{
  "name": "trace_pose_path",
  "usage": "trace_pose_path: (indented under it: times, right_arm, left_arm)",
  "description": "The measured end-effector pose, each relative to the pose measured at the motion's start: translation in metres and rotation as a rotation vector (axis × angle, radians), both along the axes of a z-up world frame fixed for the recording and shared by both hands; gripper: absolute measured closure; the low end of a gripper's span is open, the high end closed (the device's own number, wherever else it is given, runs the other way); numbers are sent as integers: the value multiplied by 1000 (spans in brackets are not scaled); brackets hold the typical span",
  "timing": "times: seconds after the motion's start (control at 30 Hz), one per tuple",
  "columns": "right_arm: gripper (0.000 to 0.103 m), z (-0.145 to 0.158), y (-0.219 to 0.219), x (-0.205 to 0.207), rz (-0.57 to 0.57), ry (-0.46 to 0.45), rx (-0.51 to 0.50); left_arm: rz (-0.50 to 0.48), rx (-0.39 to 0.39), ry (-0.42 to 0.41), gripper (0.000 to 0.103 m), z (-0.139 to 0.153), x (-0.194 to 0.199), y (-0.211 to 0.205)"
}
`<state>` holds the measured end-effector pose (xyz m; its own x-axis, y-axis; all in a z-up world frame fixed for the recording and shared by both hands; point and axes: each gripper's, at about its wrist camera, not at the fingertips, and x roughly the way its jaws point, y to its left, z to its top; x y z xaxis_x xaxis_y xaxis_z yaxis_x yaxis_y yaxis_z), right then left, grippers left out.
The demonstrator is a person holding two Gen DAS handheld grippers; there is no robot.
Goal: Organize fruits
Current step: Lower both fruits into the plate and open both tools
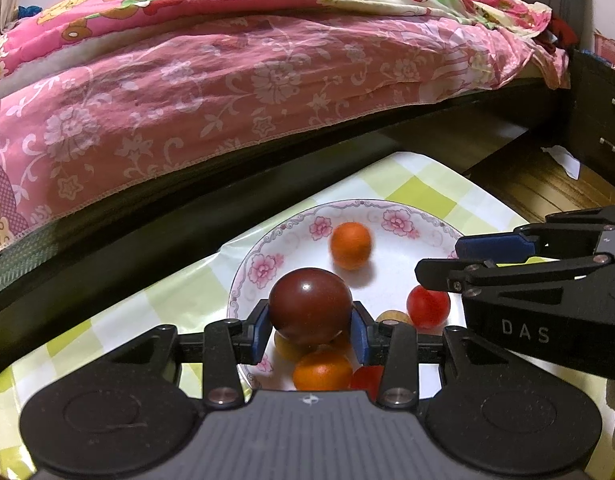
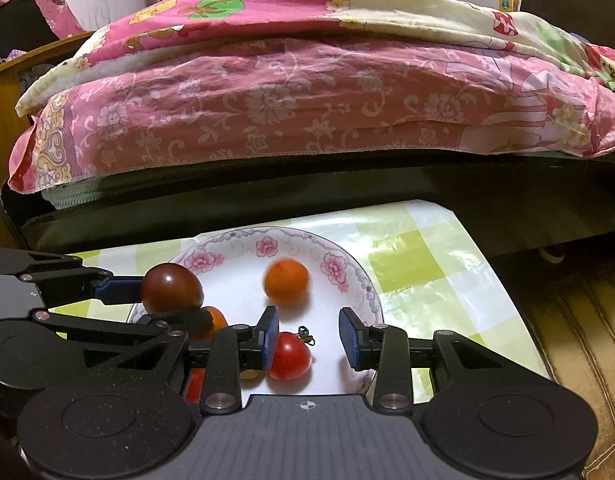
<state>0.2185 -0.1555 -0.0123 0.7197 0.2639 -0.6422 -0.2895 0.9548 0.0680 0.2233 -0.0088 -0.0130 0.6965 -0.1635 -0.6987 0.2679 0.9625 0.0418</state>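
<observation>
Left claw [image 1: 310,327]: blue pads pressed on both sides of a dark red-brown tomato [image 1: 310,305], held above the plate [image 1: 243,276]. From the right wrist view the same tomato [image 2: 170,289] sits at 9 o'clock of the plate, clamped between the left claw's fingers.

Plate: white, pink flower border, standing on the counter [image 1: 423,196] with its green-and-white checked cover, at the counter's edge toward the bed [image 1: 187,92].

On the plate, left to right in the left wrist view: a small orange fruit [image 1: 322,370] at 6 o'clock, under the held tomato; a blurred orange fruit [image 1: 350,245] near 12 o'clock, alone; a red cherry tomato [image 1: 428,306] at 3 o'clock, just beneath the right claw's fingers.

Right claw [image 2: 308,338]: jaws partly open, empty. Left pad touches or nearly touches the red cherry tomato [image 2: 288,355]; right pad well clear of it. A green stem bit [image 2: 306,335] lies between the pads.

Bed beyond, pink floral quilt [image 2: 267,100].
</observation>
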Motion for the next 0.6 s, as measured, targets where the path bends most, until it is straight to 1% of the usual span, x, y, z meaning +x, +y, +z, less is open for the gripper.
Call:
trace_pose_path:
  times: [0.27,0.4,0.43,0.6]
  right_arm:
    - [71,5,-4,-6,-25,-7,3]
    - [69,11,-7,-13,-43,-13,0]
    - [67,13,-7,-15,-47,-14,-2]
    - [67,23,-8,-27,-57,-26,-7]
  left_arm:
    - [23,-3,-8,53,9,-5,3]
    - [39,-17,-38,46,22,-11,5]
    - [42,-20,-44,43,25,-13,5]
    - [49,-4,-61,36,33,-24,3]
